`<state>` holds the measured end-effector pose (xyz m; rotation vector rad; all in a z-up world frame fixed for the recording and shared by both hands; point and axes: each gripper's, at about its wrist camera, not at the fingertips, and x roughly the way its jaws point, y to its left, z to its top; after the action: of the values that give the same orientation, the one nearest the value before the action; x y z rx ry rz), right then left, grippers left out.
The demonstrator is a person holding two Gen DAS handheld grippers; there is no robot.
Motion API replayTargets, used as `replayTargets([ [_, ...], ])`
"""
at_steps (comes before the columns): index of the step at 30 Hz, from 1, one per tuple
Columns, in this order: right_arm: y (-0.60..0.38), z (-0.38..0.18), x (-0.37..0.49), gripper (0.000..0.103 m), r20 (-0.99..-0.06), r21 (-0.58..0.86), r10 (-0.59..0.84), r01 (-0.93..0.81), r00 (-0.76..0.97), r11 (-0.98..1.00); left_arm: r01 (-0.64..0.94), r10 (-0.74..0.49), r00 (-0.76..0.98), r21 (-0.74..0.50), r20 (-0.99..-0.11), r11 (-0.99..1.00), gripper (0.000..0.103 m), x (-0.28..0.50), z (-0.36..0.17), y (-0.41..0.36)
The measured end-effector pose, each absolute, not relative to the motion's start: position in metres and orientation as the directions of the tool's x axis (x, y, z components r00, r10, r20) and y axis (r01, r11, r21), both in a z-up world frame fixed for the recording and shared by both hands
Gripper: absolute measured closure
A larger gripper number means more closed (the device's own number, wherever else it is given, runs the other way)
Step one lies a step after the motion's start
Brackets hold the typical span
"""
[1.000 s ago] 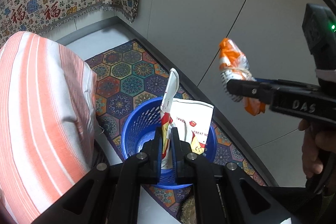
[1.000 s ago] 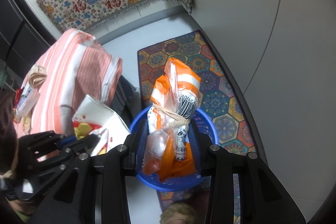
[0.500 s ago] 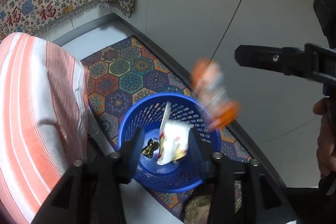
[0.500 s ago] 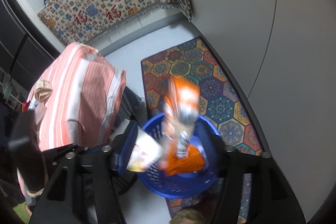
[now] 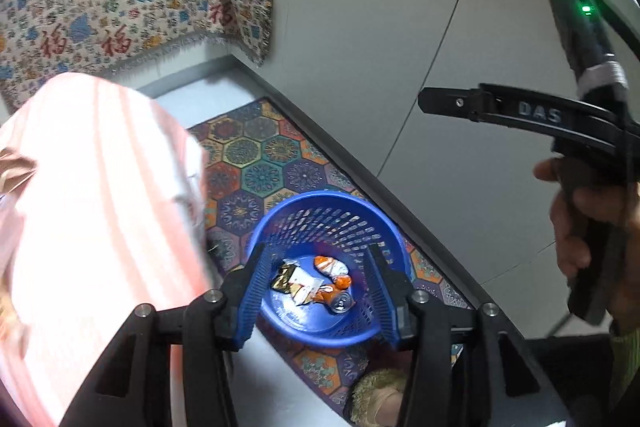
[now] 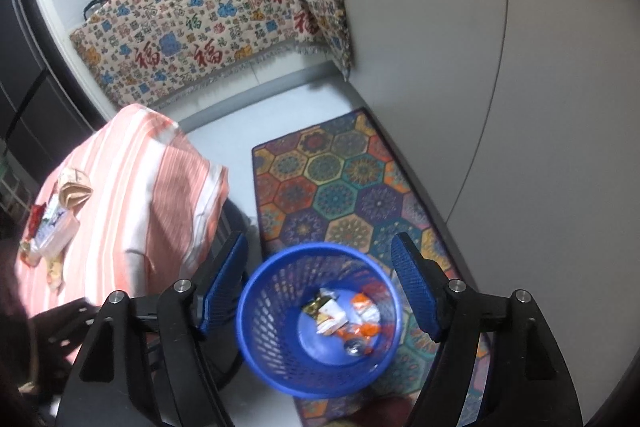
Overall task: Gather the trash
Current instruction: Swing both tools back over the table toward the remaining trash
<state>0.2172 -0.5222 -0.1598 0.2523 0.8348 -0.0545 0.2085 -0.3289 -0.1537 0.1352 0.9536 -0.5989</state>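
Left claw (image 5: 316,301), right claw (image 6: 320,287) just opened, empty; wrappers (image 6: 344,319) flat in upright basket (image 6: 260,307).

Wrappers (image 6: 344,319) lie in basket (image 6: 256,307) on rug (image 6: 336,187), seemingly beside table (image 6: 132,187).

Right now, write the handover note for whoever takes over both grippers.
Left gripper: open, nothing between its fingers; jaws have just been opening.
Right gripper: open and empty too, jaws just opened.
Both hang over the blue basket on the patterned rug.
Done: white wrapper and orange bag lie in the basket bottom.
Left: more litter lies on the striped cloth.
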Motion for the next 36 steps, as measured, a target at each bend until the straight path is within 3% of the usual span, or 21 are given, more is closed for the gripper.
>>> replayTargets([
  [9, -0.460, -0.144, 0.213, 0.022, -0.697, 0.136, 0.075, 0.029, 0.713, 0.990, 0.412, -0.300, 0.515, -0.074, -0.803, 0.908, 0.053, 0.174, -0.144, -0.224],
  [21, -0.273, -0.155, 0.195, 0.021, -0.691, 0.137, 0.325, -0.325, 0.646, 0.936, 0.139, -0.078, 0.576, 0.004, -0.813, 0.990, 0.052, 0.153, -0.157, -0.044],
  [25, -0.213, -0.170, 0.178, 0.021, -0.720, 0.143, 0.390, -0.428, 0.574, 0.892, 0.084, -0.048, 0.589, 0.002, -0.806, 0.996, 0.040, 0.148, -0.160, -0.001],
  [36, -0.139, -0.198, 0.174, 0.016, -0.765, 0.038, 0.357, -0.516, 0.536, 0.856, 0.025, -0.021, 0.603, -0.007, -0.798, 1.000, 0.032, 0.150, -0.161, 0.065],
])
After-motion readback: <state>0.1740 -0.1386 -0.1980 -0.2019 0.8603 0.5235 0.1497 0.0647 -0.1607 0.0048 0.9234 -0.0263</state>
